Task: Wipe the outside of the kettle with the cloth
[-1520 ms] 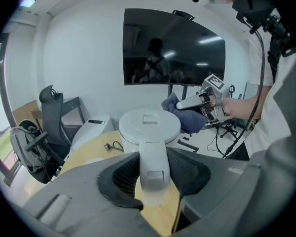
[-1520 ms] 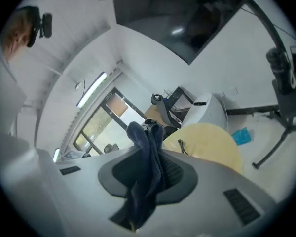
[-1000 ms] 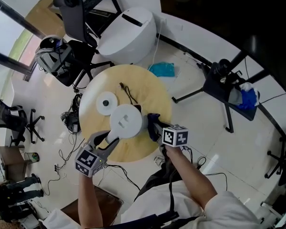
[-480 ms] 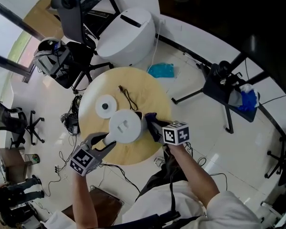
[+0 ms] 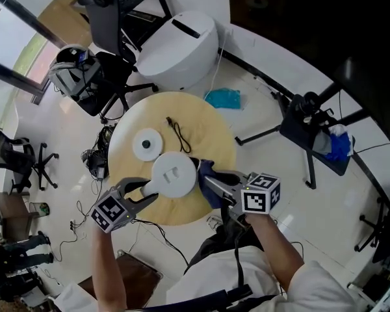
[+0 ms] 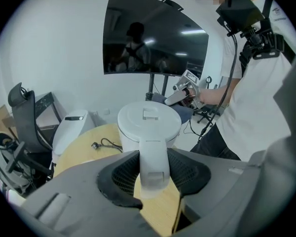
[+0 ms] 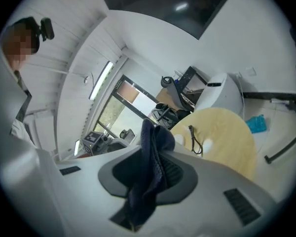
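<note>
Colours, as I hold them
White kettle [image 5: 174, 174]; dark navy cloth [image 7: 149, 157]; pale yellow wood table [image 5: 208, 135]; black cord [image 5: 177, 132]; my left gripper [image 5: 142, 188] and right gripper [image 5: 208, 179] grey, their cubes [image 5: 261, 200] black-and-white squares.

The far right part of the round tabletop [image 5: 211, 135] lies bare, so a gripper can pass there freely up to the edge. The kettle [image 5: 174, 174] fills the near middle. Just beside it, toward the left edge, sits the white kettle base [image 5: 146, 143]. A black cord [image 5: 177, 132] lies across the middle, behind the kettle. The left gripper [image 5: 140, 191], closed on the kettle's handle, blocks the near left edge. The right gripper [image 5: 211, 177], clamping the cloth [image 5: 205, 169], hangs at the near right edge. Beyond the far edge a big white appliance [image 5: 179, 47] stands close.
</note>
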A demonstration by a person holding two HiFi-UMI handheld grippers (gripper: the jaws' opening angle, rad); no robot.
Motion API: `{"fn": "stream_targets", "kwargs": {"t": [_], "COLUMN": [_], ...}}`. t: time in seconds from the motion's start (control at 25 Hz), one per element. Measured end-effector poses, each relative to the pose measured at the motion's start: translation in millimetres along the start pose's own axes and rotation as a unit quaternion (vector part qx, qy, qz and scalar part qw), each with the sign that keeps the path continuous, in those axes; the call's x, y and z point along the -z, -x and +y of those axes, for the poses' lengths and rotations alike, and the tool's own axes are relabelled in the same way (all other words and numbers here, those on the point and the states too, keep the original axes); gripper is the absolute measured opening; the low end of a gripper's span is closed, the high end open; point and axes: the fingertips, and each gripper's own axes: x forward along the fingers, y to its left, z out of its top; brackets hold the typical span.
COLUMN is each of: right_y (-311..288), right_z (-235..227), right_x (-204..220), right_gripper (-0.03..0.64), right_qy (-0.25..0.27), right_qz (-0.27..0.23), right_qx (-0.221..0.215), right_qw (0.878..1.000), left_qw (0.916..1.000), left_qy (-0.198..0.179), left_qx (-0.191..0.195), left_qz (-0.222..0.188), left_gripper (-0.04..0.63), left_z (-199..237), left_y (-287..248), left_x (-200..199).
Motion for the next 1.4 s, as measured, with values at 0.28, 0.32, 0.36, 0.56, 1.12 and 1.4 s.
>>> {"fn": "stream_targets", "kwargs": {"t": [0.28, 0.32, 0.36, 0.56, 1.12, 1.4], "right_y": [-18, -22, -27, -47, -31, -8], "right_z": [-74, -86, -98, -154, -73, -27], "right_x": [46, 54, 60, 89, 13, -27], "right_gripper": [0.083, 0.083, 0.083, 0.083, 0.081, 0.083], "right_qy": [-0.028, -0.026, -0.023, -0.008, 0.036, 0.079], "right_qz": [0.108, 0.126, 0.144, 0.230, 0.216, 0.185], "right_qx": [0.055, 0.066, 0.078, 0.135, 0.053, 0.043], "right_qw": [0.992, 0.989, 0.986, 0.964, 0.974, 0.979], "left_qw": [0.9999, 0.9999, 0.9999, 0.9999, 0.9982, 0.9662], "left_qy": [0.013, 0.014, 0.015, 0.014, 0.037, 0.114], "left_qx": [0.006, 0.005, 0.004, -0.003, -0.040, -0.121], "left_qz": [-0.008, -0.007, -0.007, 0.000, -0.025, -0.196], "left_gripper": [0.179, 0.179, 0.179, 0.178, 0.275, 0.317], "left_z": [-3, -4, -3, -4, 1, 10], "left_y": [-3, -2, -1, -2, -22, 38], "left_x": [-2, -3, -3, -2, 8, -30]}}
